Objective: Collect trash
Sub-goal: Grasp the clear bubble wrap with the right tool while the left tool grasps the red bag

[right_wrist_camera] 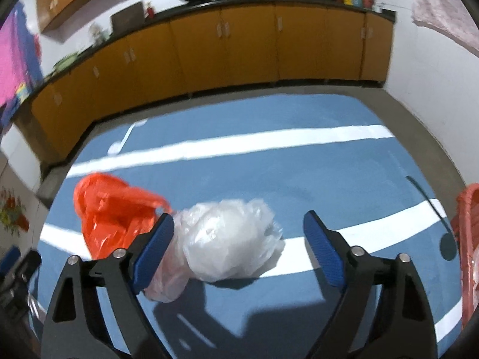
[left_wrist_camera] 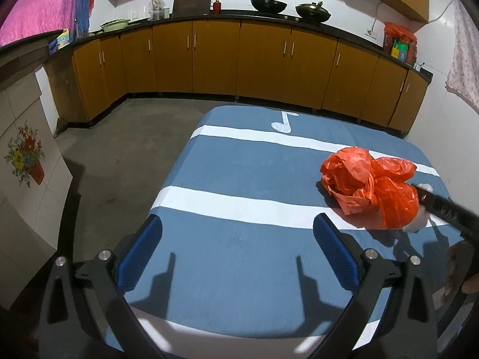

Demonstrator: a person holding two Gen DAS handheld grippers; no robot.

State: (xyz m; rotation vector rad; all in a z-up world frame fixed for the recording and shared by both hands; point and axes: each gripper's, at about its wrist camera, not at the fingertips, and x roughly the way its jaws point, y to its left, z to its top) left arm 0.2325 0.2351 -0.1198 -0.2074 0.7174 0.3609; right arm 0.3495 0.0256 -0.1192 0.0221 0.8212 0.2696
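Crumpled orange plastic bag (left_wrist_camera: pixel 371 185) touching crinkled clear plastic bag (right_wrist_camera: pixel 230 239) on blue striped tablecloth (left_wrist_camera: pixel 239 161); left gripper (left_wrist_camera: pixel 238 233) and right gripper (right_wrist_camera: pixel 238 232) wide, empty.

Blue striped tablecloth (left_wrist_camera: pixel 239 164): bare across its left and middle parts, open to approach from the near edge and from the left.

Obstacles, right part of cloth: crumpled orange plastic bag (left_wrist_camera: pixel 371 185), touching a crumpled clear plastic bag (right_wrist_camera: pixel 230 239) just beside it (the two form one cluster).

Gap between the spread fingers of the right gripper (right_wrist_camera: pixel 239 245): partly filled by the clear bag.

Far right edge: red basket (right_wrist_camera: pixel 467 239), closing that side.

Far side: concrete floor (left_wrist_camera: pixel 125 137), then yellow cabinets (left_wrist_camera: pixel 215 56).
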